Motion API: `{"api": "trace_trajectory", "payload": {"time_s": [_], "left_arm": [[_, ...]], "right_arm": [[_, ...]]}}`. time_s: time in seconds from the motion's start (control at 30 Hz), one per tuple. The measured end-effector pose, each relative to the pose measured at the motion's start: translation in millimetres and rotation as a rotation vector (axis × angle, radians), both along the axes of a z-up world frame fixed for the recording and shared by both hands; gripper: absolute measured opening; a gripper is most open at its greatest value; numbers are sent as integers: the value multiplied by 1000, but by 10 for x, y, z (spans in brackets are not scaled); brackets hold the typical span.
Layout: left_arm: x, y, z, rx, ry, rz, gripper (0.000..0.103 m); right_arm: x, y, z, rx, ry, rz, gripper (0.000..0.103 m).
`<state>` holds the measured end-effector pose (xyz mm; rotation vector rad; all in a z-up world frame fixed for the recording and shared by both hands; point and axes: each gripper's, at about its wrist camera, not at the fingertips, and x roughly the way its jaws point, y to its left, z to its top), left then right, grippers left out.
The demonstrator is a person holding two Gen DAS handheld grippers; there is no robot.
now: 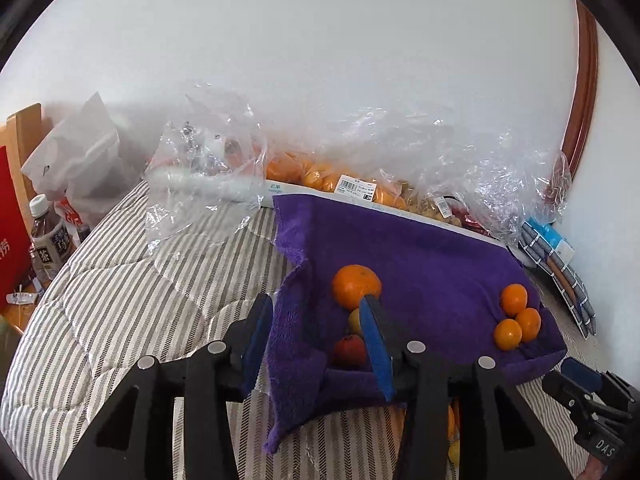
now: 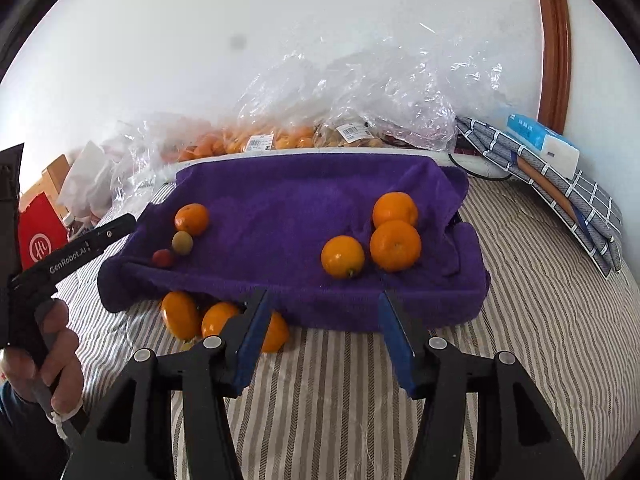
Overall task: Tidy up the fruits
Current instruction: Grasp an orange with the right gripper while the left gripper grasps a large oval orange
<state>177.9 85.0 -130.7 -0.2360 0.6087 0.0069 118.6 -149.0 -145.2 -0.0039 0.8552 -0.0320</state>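
Striped bedcover (image 2: 340,380) nearest; both hand-held grippers, left (image 1: 316,344) and right (image 2: 324,320), released, jaws spread, holding nothing. Purple towel (image 2: 280,200) drapes a shallow box, which holds three oranges (image 2: 394,244) right; one orange (image 2: 192,219), a yellow fruit (image 2: 182,242) and a red fruit (image 2: 162,258) left. Loose oranges (image 2: 180,314) lie on the bed by the towel's front edge. Fruit likely light, firm, roll-prone; grip across the widest middle.

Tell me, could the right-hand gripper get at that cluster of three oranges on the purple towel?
Probably yes. The right gripper is open, and the three oranges lie uncovered on the purple towel just beyond its fingertips. Only the towel's raised front edge lies between, so it would likely need to lift over that.
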Motion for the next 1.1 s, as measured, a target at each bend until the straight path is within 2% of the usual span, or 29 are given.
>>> {"api": "trace_trajectory", "payload": {"time_s": [0.2,0.3,0.4,0.63,0.93,1.03,1.1], "left_arm": [[-318,135,-79,-26,48,17,44],[-421,165,-142,-11,83,30,44],[-502,188,-144,11,73,49,44],[-446,265,-183,8,98,76,44],[-405,207,-208,24,113,50,45],[-392,203,-219,21,121,44,45],[-396,204,-221,20,122,44,45]], "right_arm": [[-172,57,-73,16,32,15,55],[-202,114,-110,3,37,33,55],[-180,162,-155,6,44,55,55],[47,233,-309,12,86,89,46],[243,300,-438,8,136,109,45],[264,306,-440,14,126,109,34],[251,300,-433,8,123,102,32]]}}
